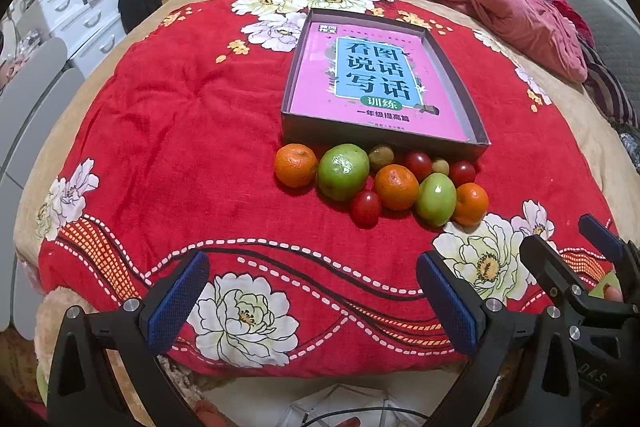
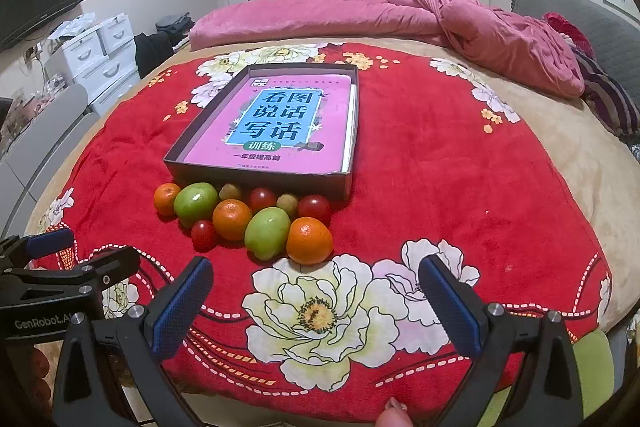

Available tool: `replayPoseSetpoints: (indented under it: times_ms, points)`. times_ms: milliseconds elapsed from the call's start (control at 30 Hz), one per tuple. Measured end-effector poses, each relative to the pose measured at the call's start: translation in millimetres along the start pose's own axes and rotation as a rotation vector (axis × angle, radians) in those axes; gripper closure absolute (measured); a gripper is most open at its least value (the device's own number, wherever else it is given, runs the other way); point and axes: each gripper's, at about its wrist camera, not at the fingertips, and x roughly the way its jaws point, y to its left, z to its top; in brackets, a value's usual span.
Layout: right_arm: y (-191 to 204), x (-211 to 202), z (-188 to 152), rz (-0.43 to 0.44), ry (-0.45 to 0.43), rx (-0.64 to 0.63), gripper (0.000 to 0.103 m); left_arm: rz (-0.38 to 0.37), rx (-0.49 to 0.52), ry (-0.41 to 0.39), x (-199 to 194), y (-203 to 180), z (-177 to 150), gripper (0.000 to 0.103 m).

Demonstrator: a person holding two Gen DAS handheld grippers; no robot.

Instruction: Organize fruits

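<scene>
1. The book (image 1: 370, 79) in the shallow box (image 1: 476, 141) has a pink cover. On its blue panel you can read 看图说话写话, with 训练 on a green label below and 一年级提高篇 under that. The finer print at the cover's top and bottom is too small to read.
2. In the right wrist view, the body of your left tongs (image 1: 312, 301) carries white lettering, "GenRobot.AI".
3. Left tongs: blue pads wide apart, holding nothing, hovering over the red floral blanket (image 1: 168, 155) at the near edge of the bed.
4. Right tongs (image 2: 316, 307): also wide apart and empty, over the big white flower print, just right of the left pair.
5. The fruits sit bunched on the blanket against the box's near wall: three tangerines (image 1: 396, 187), two green fruits (image 1: 343, 171), three cherry tomatoes (image 1: 365, 209) and two small brownish fruits (image 1: 380, 157). Neighbouring fruits touch one another. None is in the box.
</scene>
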Motion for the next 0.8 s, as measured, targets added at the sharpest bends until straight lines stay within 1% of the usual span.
replayPoseSetpoints:
  times_ms: [433, 533, 633, 800]
  points:
    - [-0.4, 7.5, 1.2, 0.0, 0.017, 0.002, 0.0, -0.002, -0.013, 0.015, 7.6, 6.1, -0.2, 0.0]
    - [-1.5, 12.5, 2.8, 0.002, 0.028, 0.003, 0.0, 0.002, -0.034, 0.025, 14.3, 14.0, 3.1, 0.0]
    - [-3.3, 20.2, 4.8, 0.004, 0.041, 0.0, 0.0, 0.023, -0.061, 0.035, 25.1, 26.8, 9.8, 0.0]
    - [-7.7, 44.8, 6.3, 0.001, 0.101, -0.005, 0.0, 0.022, -0.1, 0.059, 47.9, 49.3, 25.3, 0.0]
